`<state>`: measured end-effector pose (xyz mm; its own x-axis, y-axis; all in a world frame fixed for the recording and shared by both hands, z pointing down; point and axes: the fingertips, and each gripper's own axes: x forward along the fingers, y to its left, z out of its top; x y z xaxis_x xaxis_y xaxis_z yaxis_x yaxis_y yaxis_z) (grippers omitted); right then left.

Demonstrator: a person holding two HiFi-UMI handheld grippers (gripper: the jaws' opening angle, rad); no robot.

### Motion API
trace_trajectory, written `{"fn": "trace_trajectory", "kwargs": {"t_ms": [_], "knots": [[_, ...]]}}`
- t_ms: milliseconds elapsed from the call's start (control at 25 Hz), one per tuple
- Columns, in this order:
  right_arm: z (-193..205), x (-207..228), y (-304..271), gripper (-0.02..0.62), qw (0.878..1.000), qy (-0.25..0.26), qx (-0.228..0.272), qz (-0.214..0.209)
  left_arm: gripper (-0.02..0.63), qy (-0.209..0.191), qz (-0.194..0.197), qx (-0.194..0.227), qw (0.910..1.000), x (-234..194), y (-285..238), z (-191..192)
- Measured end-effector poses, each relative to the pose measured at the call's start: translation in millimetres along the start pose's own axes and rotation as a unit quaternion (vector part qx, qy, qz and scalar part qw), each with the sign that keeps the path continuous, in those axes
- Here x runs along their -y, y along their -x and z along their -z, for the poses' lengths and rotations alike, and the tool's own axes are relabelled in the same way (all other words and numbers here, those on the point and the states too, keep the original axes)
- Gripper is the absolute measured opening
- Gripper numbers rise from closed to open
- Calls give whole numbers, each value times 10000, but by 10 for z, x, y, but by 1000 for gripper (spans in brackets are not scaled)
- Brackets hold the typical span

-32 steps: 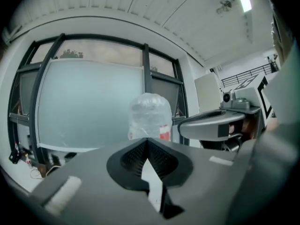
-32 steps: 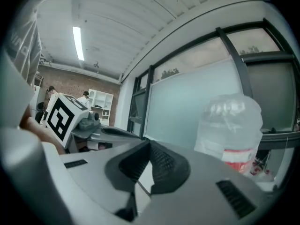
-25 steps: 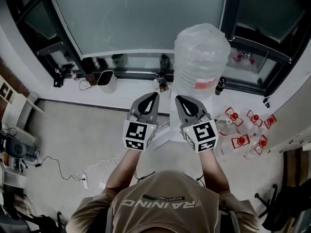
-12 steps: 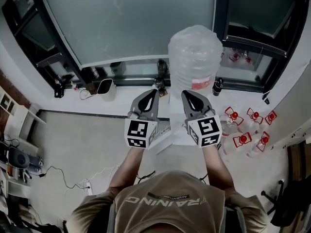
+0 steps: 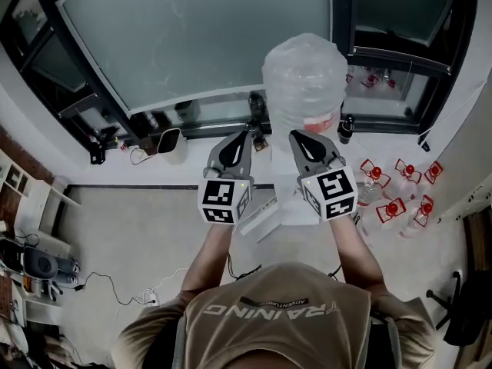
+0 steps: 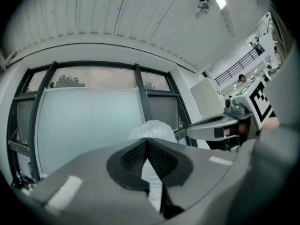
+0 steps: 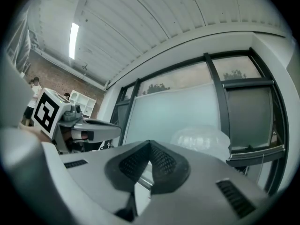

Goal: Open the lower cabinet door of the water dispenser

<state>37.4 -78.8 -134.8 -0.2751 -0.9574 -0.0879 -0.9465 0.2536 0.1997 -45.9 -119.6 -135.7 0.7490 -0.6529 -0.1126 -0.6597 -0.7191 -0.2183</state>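
Water dispenser [image 5: 295,208] stands by the window, its big bottle [image 5: 304,75] on top, straight ahead of the person. Left gripper [image 5: 247,131] and right gripper [image 5: 295,135] hover side by side before it, both pinched closed and empty.

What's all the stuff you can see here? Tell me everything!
big water bottle: one, clear, on top of the dispenser
water dispenser: one, white, middle, under the bottle
small bottles: several, clear with red caps, floor at right
bin: one, white, floor by the window, left
window: one big pane, frosted, dark frame, behind the dispenser
shirt: one, brown, bottom
left claw: one, grey, shut, empty
right claw: one, grey, shut, empty
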Motion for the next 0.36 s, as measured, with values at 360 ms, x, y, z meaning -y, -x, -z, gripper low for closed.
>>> {"fn": "trace_trajectory", "kwargs": {"t_ms": [360], "knots": [[-100,-13,49,8,9999,-3,58,120,-8,-107,113,143,9998,21,38,-137]]}}
